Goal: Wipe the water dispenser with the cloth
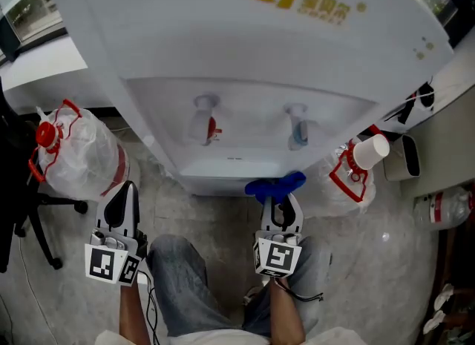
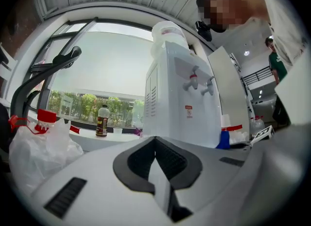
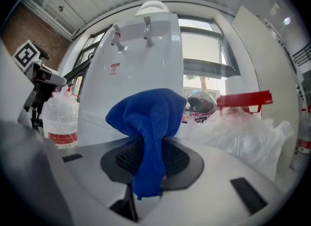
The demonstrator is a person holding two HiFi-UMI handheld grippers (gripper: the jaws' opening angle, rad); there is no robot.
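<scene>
The tall white plastic water dispenser (image 1: 245, 76) with a yellow logo stands in front of the person and fills the upper part of the head view. On each side of it, on the floor, there is a large clear water bottle wrapped in a plastic bag with red parts, one at the left (image 1: 74, 150) and one at the right (image 1: 349, 176). The left gripper (image 1: 125, 189) hangs low, well apart from the dispenser; its jaws are pressed together and nothing is between them. The right gripper (image 1: 278, 202) points at the lower front of the dispenser, and its jaws are closed tightly on the blue microfibre cloth (image 1: 276, 185). The cloth bunches out above the jaw tips, just below the drip shelf; I cannot tell if it touches. Above it are the small red tap (image 1: 205, 125) and the small blue tap (image 1: 297, 130).
</scene>
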